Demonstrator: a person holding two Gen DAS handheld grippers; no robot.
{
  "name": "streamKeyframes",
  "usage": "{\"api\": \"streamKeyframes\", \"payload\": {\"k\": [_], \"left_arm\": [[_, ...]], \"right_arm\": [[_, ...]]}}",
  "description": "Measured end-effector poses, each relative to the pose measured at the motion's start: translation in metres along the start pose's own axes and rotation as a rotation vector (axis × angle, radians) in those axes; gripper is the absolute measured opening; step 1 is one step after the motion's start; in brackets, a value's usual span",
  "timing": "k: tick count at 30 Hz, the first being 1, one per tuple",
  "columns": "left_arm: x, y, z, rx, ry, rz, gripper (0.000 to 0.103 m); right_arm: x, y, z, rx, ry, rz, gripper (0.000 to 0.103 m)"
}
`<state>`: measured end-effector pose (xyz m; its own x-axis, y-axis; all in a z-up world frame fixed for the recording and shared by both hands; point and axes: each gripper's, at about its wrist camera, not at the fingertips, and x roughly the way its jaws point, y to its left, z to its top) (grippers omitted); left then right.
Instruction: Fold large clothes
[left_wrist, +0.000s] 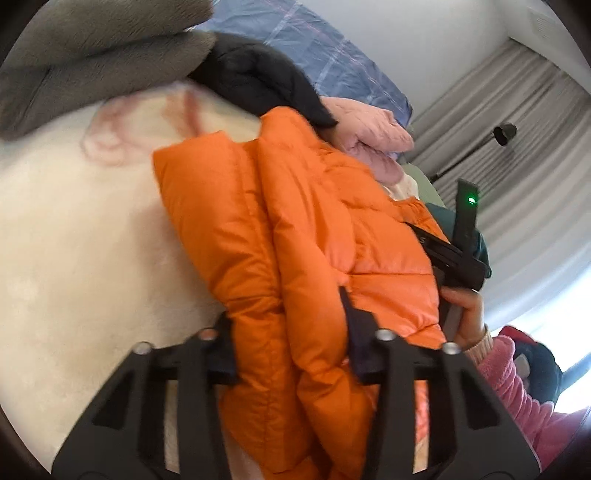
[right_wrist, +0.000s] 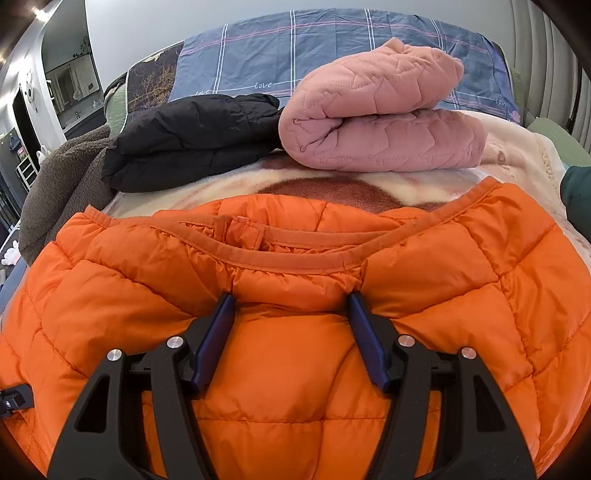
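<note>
An orange puffer jacket lies on a cream blanket on the bed. My left gripper straddles a thick fold of the jacket, with orange fabric bulging between its fingers. My right gripper sits just below the jacket's collar, its blue-padded fingers wide apart and pressed into the puffy fabric. In the left wrist view the right gripper and the hand holding it show at the jacket's far edge.
A folded pink quilted jacket and a folded black jacket lie beyond the collar. A grey fleece lies at the bed's side. A blue plaid pillow is at the headboard. Grey curtains hang at the right.
</note>
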<state>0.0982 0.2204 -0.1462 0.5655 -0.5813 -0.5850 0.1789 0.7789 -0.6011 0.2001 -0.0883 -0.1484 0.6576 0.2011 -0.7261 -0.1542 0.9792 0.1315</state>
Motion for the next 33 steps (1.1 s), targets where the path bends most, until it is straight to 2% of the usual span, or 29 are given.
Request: {"api": "streamKeyframes", "payload": {"k": [2,8,13,16,21,25,30,32,33], "left_arm": [[-0.008,-0.008,0.004,0.025,-0.016,-0.005,0.029],[-0.037,-0.068,0.029,0.218,-0.074,-0.048,0.026],[-0.035,-0.122,0.046,0.334,-0.075,-0.094,0.026],[-0.023,-0.159,0.052,0.415,-0.056,-0.096,0.026],[0.007,-0.212,0.051,0.532,0.003,-0.056,0.030],[0.028,-0.232,0.049,0.564,0.040,-0.008,0.033],[0.027,-0.241,0.042,0.607,0.037,0.085,0.033],[0.026,-0.241,0.041,0.610,0.036,0.110,0.033],[0.025,-0.240,0.041,0.604,0.037,0.117,0.033]], "right_arm": [[0.000,0.000,0.000,0.001,-0.001,0.002,0.064],[-0.001,-0.005,-0.001,0.016,-0.004,0.031,0.065],[-0.002,-0.013,-0.002,0.048,-0.014,0.083,0.065],[-0.004,-0.015,-0.003,0.059,-0.024,0.099,0.065],[-0.007,-0.017,-0.004,0.071,-0.035,0.108,0.065],[-0.010,-0.017,-0.003,0.075,-0.031,0.112,0.065],[-0.037,-0.039,0.003,0.142,-0.015,0.209,0.065],[-0.064,-0.052,0.002,0.164,-0.030,0.242,0.058],[-0.073,-0.055,0.000,0.151,-0.031,0.260,0.043]]}}
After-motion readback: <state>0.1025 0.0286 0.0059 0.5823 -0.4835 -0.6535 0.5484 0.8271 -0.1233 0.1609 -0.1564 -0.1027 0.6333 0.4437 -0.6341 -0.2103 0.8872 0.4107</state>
